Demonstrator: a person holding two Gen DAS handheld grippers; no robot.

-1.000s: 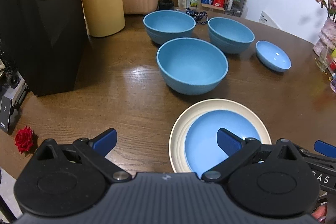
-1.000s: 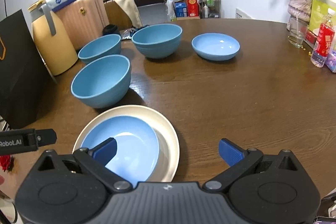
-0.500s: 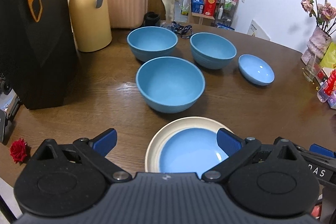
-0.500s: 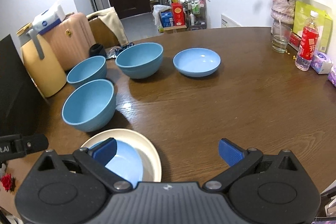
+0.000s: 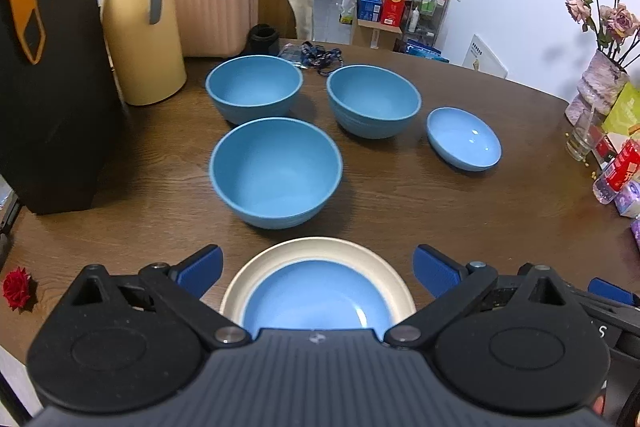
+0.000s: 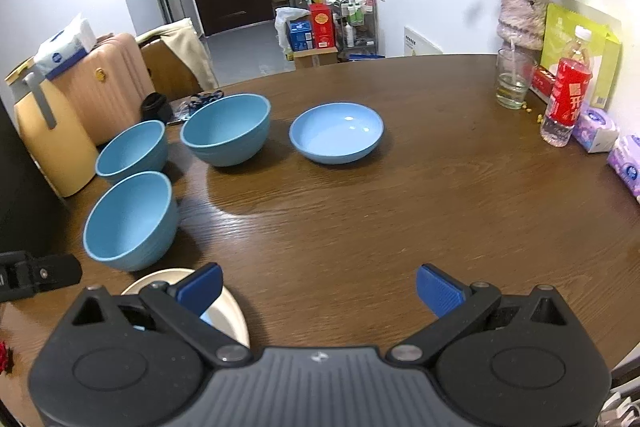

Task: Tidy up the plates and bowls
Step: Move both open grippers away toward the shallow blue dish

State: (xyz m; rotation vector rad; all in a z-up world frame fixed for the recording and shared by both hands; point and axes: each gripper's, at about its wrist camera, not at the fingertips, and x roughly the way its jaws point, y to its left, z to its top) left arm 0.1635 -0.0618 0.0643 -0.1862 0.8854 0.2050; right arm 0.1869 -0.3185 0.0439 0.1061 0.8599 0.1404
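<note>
On the brown wooden worktop (image 5: 400, 195) the crockery lies in a loose cluster that reads as part sorted. Nearest the person sits a cream plate (image 5: 280, 259) with a blue plate (image 5: 316, 295) nested inside it, a stack that looks like the collecting point for flat pieces, since the smaller sits centred within the larger rim. Just beyond it stands the near bowl (image 5: 276, 171), and behind that, side by side but apart, the far left bowl (image 5: 254, 87) and the far right bowl (image 5: 372, 99); all three are upright, empty and close enough in shape that nesting them appears the sensible way to tidy them. A shallow blue dish (image 5: 464, 139) lies alone to the right of the bowls, well apart from the plate stack, and likely belongs on top of it. The left gripper (image 5: 316, 265) hangs low over the near edge of the stack, its jaws spread wide and holding nothing, straddling the plates without touching them as far as can be seen. The right gripper (image 6: 318, 285) is just to the right of the stack, jaws equally wide and empty, facing the open worktop and the shallow dish beyond, which suggests that piece is its probable target. A yellow jug (image 5: 144, 39) and a black bag (image 5: 52, 87) crowd the left side, leaving little room there.
</note>
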